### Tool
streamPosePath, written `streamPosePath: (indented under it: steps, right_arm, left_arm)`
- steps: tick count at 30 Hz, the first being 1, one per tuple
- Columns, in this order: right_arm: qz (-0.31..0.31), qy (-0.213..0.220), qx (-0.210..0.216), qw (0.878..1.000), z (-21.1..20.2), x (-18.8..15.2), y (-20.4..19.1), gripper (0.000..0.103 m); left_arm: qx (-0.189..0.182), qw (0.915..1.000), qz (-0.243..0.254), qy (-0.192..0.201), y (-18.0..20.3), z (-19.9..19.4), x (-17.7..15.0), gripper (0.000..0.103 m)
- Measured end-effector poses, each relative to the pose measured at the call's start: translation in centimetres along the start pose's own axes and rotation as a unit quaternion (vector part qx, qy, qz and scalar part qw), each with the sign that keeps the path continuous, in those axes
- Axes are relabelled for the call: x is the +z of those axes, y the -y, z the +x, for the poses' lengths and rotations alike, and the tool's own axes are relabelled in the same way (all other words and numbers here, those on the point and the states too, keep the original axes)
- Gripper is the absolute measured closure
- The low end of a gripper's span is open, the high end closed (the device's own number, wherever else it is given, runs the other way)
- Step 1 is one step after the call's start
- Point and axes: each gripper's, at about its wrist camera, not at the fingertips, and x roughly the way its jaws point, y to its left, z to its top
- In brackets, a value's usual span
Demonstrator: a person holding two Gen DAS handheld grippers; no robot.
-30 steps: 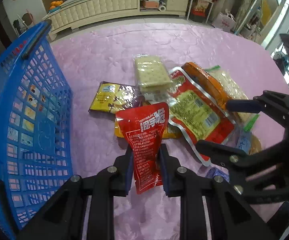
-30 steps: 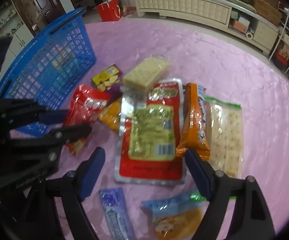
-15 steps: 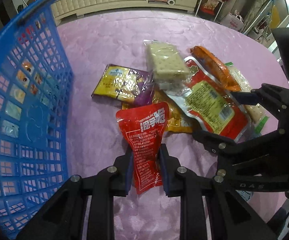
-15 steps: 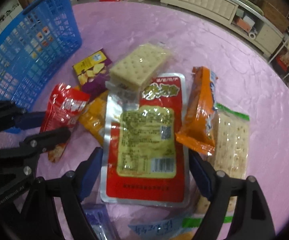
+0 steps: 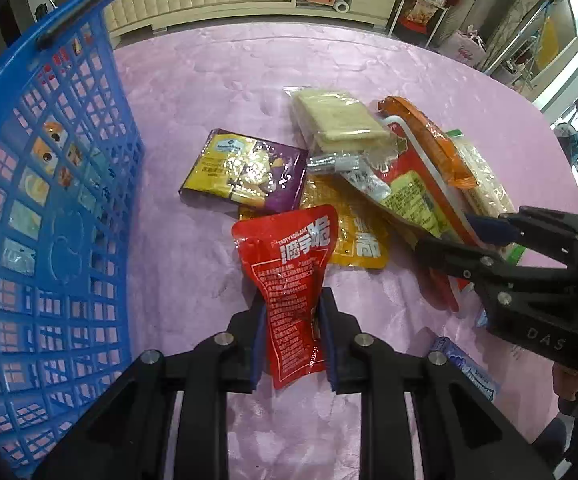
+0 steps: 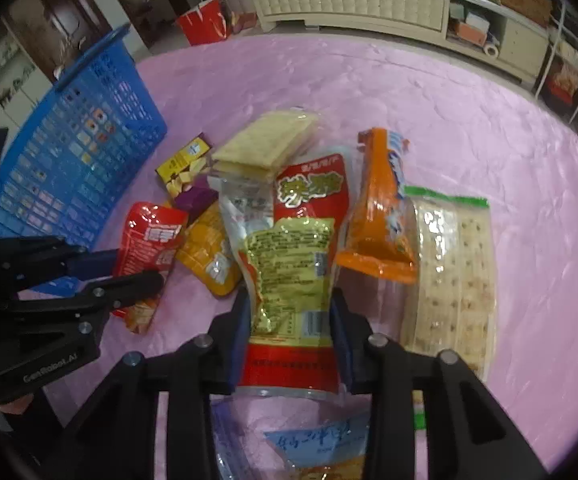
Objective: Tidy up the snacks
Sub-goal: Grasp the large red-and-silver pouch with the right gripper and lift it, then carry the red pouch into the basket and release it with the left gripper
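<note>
My left gripper (image 5: 292,320) is shut on a small red snack pouch (image 5: 289,256), which it holds upright above the pink tablecloth (image 5: 209,80). A blue plastic basket (image 5: 49,200) stands just left of it. My right gripper (image 6: 291,312) is closing its jaws, and its pads press on the lower part of a large red pouch with a yellow label (image 6: 289,248), which buckles between them. In the left wrist view, the right gripper (image 5: 465,240) reaches into the snack pile from the right.
Loose snacks lie around the large pouch: a cracker pack (image 6: 269,144), a purple and yellow box (image 5: 245,172), a yellow pouch (image 5: 361,240), an orange pack (image 6: 381,208), a clear cracker bag (image 6: 449,272) and a blue-labelled bag (image 6: 313,440). A cream cabinet (image 6: 349,0) stands beyond the table.
The right gripper's jaws have come together from wide apart onto the large red pouch, which now crumples between them. The left gripper still holds the small red pouch.
</note>
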Motion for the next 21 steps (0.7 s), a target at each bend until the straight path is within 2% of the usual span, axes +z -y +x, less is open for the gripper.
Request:
streamPosePath:
  steps: [6, 10, 15, 21]
  right_arm:
    - [-0.005, 0.012, -0.026, 1.0, -1.0, -1.8, -2.0, 0.068]
    - [0.017, 0.017, -0.021, 0.999, -2.0, -3.1, -1.5, 0.069]
    - [0.037, 0.037, -0.016, 0.999, -4.4, -4.7, -1.6, 0.069]
    - [0.037, 0.057, -0.028, 0.997, -7.8, -6.1, -2.4, 0.069]
  left_arm:
    - [-0.003, 0.9999, 0.005, 0.008, 0.3, -0.6, -0.1, 0.082]
    - [-0.008, 0.9998, 0.009, 0.017, 0.7, -1.5, -0.5, 0.082]
    - [-0.011, 0.9995, 0.014, 0.026, 1.4, -2.8, -1.5, 0.082]
    - [-0.022, 0.9984, 0.021, 0.048, 2.7, -5.5, -2.8, 0.082]
